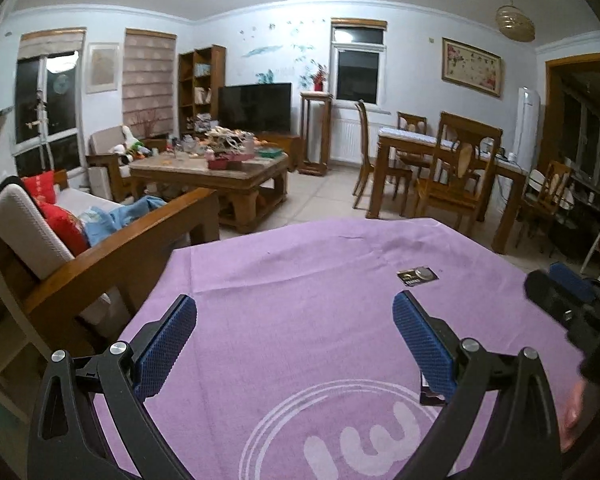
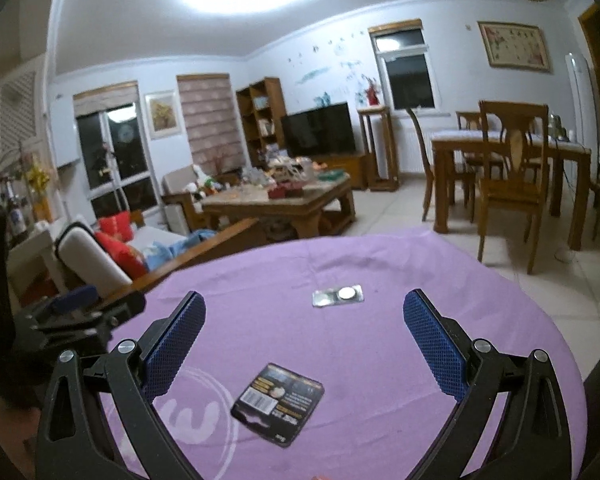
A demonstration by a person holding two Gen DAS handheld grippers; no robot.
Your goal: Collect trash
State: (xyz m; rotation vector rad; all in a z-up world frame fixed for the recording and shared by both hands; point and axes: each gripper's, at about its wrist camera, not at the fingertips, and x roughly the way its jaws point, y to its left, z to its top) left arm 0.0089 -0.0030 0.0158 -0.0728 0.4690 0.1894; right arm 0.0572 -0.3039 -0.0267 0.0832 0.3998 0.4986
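A black battery card (image 2: 278, 403) lies flat on the purple tablecloth (image 2: 360, 340), between and just ahead of my open right gripper (image 2: 304, 332). A small silvery coin-cell blister pack (image 2: 338, 295) lies farther out on the cloth. In the left wrist view the blister pack (image 1: 417, 274) lies ahead to the right, and a corner of the black card (image 1: 430, 394) peeks from behind the right finger. My left gripper (image 1: 294, 334) is open and empty above the cloth (image 1: 300, 280). The right gripper's body (image 1: 572, 308) shows at the right edge.
A wooden sofa (image 1: 112, 240) with red cushions stands left of the table. Beyond are a cluttered coffee table (image 1: 220, 168), a TV (image 1: 256, 106) and a dining table with chairs (image 1: 452, 172). The left gripper's body (image 2: 80, 312) shows at the right wrist view's left edge.
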